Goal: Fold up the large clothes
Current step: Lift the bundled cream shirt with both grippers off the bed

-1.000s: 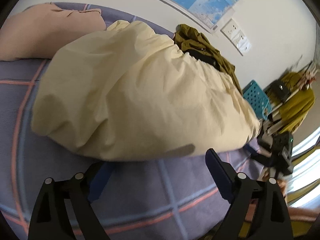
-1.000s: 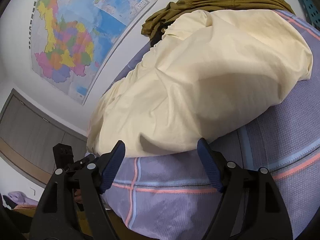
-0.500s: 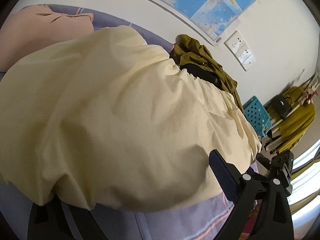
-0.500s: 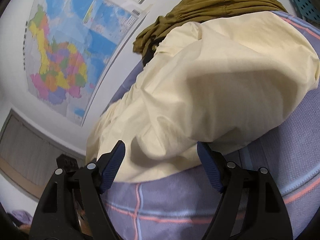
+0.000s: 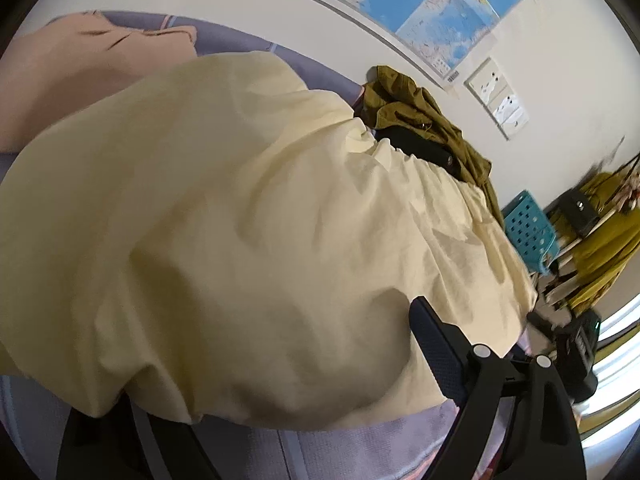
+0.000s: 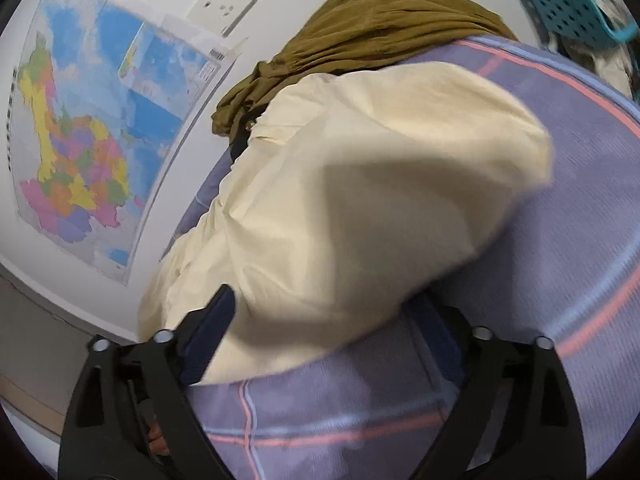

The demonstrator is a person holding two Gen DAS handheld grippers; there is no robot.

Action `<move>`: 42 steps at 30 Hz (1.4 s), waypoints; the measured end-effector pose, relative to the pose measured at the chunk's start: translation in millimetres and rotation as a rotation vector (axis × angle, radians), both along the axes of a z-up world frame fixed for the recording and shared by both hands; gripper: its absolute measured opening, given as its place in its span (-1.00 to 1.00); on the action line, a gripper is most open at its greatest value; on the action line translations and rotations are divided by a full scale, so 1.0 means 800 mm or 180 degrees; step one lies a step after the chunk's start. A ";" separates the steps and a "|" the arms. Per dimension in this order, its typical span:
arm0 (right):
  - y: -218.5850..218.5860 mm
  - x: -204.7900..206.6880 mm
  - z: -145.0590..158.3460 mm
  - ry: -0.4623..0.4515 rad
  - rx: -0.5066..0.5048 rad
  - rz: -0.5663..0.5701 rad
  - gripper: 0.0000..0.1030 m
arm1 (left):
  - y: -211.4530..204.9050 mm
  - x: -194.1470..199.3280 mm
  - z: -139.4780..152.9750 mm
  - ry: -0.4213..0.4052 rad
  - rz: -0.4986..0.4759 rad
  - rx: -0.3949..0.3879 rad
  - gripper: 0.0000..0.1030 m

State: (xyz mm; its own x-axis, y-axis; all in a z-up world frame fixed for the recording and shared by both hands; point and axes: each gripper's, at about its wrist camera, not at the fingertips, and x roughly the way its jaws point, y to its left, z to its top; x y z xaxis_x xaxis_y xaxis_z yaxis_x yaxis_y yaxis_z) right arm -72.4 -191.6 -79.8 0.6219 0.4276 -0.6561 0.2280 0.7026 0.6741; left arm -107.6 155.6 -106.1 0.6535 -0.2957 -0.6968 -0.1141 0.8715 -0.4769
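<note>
The left gripper (image 5: 280, 384) is spread wide, its jaws just narrowed slightly, with the cream garment (image 5: 248, 240) draped over 1 finger. The right gripper (image 6: 336, 332) has just been opened wide around the garment's edge, unclamped. The garment is heaped on the purple plaid bedsheet (image 6: 580, 208). Beyond it an olive garment (image 6: 380, 28) lies against the wall.

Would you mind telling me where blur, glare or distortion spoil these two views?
Left wrist view: window at the right edge is blown out; fisheye bends the wall's edge. Right wrist view: motion blur smears the cream garment along its right edge and the bedsheet's stripes; the map stays fairly sharp.
</note>
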 end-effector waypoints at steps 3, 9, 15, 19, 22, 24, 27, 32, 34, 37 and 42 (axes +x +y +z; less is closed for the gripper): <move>0.014 0.024 0.000 0.0003 -0.0081 0.0017 0.87 | 0.001 0.002 -0.001 0.0034 -0.0010 0.0014 0.66; 0.032 0.047 -0.003 -0.0075 -0.0046 0.0122 0.84 | 0.006 0.006 -0.002 0.0068 0.0004 -0.0055 0.66; 0.049 0.065 -0.004 -0.0136 -0.0221 0.0197 0.79 | 0.008 0.020 -0.003 0.0045 0.0179 -0.0084 0.71; 0.041 0.071 -0.014 -0.0135 -0.0097 0.0257 0.13 | 0.003 0.027 -0.001 0.0085 0.0227 0.0000 0.71; 0.038 0.071 -0.016 -0.0153 -0.0043 0.0325 0.09 | 0.002 0.029 0.000 0.0110 0.0244 0.0064 0.64; 0.040 0.074 -0.016 -0.0149 -0.0048 0.0362 0.18 | -0.001 0.032 0.001 0.0122 0.0254 0.0165 0.59; 0.049 0.083 -0.012 -0.0172 -0.0102 0.0490 0.46 | 0.000 0.035 -0.001 0.0132 0.0275 0.0162 0.59; 0.061 0.091 -0.012 -0.0222 -0.0251 0.0496 0.40 | 0.001 0.041 -0.001 0.0157 0.0269 0.0191 0.58; 0.058 0.091 -0.014 -0.0203 -0.0248 0.0478 0.17 | 0.002 0.041 0.000 0.0165 0.0282 0.0199 0.50; 0.051 0.090 -0.019 -0.0191 -0.0119 0.0496 -0.15 | 0.003 0.039 0.002 0.0170 0.0304 0.0240 0.20; 0.050 0.094 -0.022 -0.0180 0.0022 0.0577 -0.04 | 0.007 0.042 0.003 0.0171 0.0240 0.0214 0.10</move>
